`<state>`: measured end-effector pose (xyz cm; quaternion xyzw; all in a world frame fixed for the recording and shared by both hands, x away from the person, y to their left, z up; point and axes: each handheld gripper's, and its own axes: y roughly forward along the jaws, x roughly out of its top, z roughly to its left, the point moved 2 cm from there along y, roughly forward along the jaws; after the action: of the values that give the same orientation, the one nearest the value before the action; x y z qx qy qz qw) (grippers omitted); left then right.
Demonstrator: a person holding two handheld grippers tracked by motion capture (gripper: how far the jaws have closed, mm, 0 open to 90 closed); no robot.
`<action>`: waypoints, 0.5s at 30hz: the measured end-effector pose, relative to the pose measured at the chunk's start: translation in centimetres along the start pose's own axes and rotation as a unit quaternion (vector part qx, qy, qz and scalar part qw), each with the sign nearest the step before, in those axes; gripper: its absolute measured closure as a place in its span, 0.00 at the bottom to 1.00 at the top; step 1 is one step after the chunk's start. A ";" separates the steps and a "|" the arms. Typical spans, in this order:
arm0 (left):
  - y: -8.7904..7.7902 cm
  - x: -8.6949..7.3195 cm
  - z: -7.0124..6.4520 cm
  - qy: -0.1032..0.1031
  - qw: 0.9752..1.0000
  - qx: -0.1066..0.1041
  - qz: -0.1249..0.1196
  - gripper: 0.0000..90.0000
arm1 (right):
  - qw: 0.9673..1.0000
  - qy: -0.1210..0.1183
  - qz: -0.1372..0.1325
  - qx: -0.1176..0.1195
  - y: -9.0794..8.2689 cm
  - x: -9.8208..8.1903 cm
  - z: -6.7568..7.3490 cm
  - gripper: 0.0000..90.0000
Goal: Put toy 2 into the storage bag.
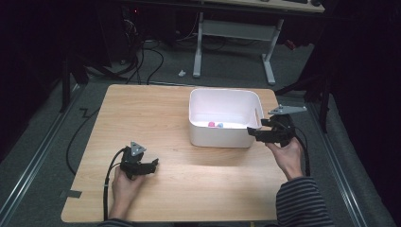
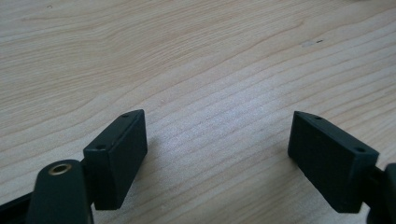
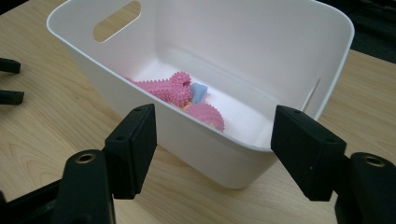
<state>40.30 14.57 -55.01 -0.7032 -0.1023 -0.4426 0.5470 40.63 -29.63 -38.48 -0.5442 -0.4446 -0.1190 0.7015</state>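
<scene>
The white bin [image 1: 224,118] sits on the table [image 1: 151,123], toward the far right part of it. Inside, on the bottom, lie some small toys [image 3: 180,87]: bumpy pink ones and a little blue one.

The right gripper [image 1: 255,133] is the near one. It hangs just beside the right end of the bin, down by the front corner, and points left at it. In the right gripper view, the bin's corner stands straight ahead of the fingers [image 3: 133,144] and a bit past their tips. The rim runs across between them. The toys lie farther in, beyond the wall and lower down, so the fingers would have to go up over the rim and then down to get them. These fingers are apart with nothing between them. They do not touch the bin.

The left gripper [image 1: 152,165] is well apart from the bin. It rests low on the near left part of the table, and the bin lies up and to its right. Its fingers [image 2: 119,154] are wide open over bare wood and hold nothing.

So I think the right hand is the one for the next move, since it is right at the bin.
</scene>
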 end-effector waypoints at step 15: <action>0.0 0.0 0.0 0.000 1.000 0.000 0.000 0.22 | 0.999 0.016 -0.029 -0.009 -2.4 -3.4 0.6 0.40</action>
<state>40.30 14.57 -55.01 -0.7031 -0.1022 -0.4426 0.5471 36.78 -31.08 -39.47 -0.5356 -0.4475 -0.1522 0.6998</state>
